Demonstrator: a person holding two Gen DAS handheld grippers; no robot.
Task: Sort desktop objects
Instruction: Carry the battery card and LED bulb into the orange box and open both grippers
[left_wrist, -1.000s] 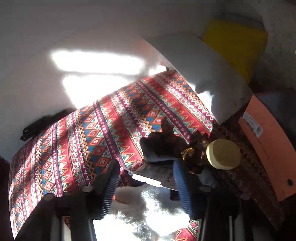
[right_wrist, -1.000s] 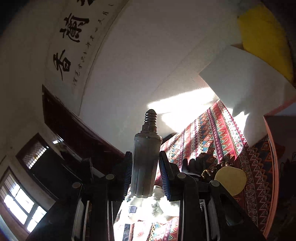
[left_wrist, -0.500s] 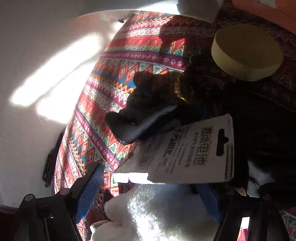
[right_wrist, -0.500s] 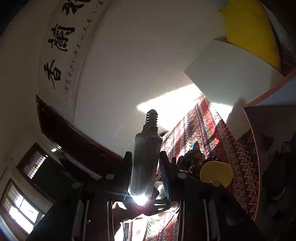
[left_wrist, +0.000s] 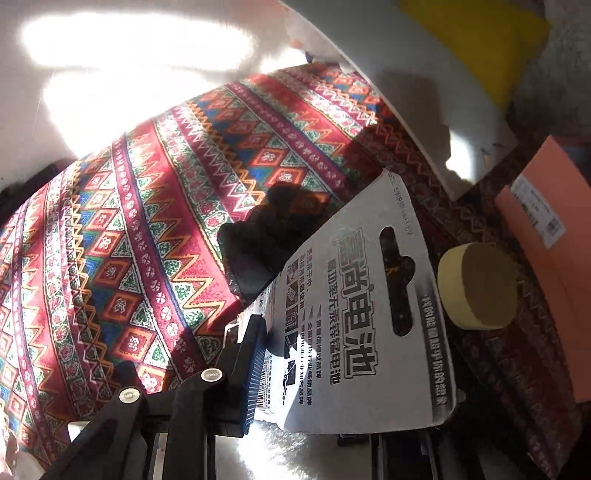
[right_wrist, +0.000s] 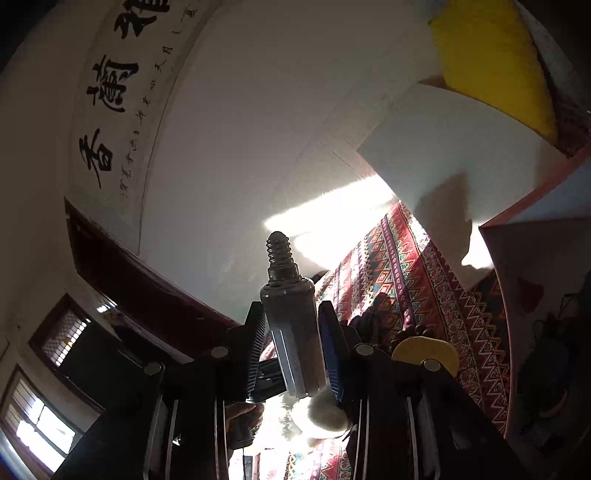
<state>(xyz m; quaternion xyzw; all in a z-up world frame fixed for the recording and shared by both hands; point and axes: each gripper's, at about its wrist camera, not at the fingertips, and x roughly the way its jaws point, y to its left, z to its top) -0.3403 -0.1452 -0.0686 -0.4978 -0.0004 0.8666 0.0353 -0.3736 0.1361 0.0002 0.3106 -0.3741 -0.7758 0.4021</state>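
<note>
My left gripper (left_wrist: 314, 373) is shut on a grey-and-white battery pack card (left_wrist: 362, 314) and holds it tilted above the patterned tablecloth (left_wrist: 129, 240). Only the left fingertip (left_wrist: 256, 354) shows; the card hides the other. Behind the card a black object (left_wrist: 266, 236) lies on the cloth, and a yellow round disc (left_wrist: 480, 284) sits to its right. My right gripper (right_wrist: 293, 354) is shut on a grey lamp bulb (right_wrist: 291, 325) with its screw base pointing up. The yellow disc (right_wrist: 424, 352) lies just beyond the right gripper's right finger.
A white board (left_wrist: 406, 110) leans at the table's far side, with a yellow cushion (left_wrist: 480, 44) behind it. An orange box (left_wrist: 546, 258) stands at the right. A calligraphy scroll (right_wrist: 110, 110) hangs on the wall. Something white and fluffy (right_wrist: 328, 410) lies under the right gripper.
My left gripper, open a second ago, dipped to the battery card, shut on it and raised it off the cloth. The right gripper kept hold of the bulb and shifted only slightly.
</note>
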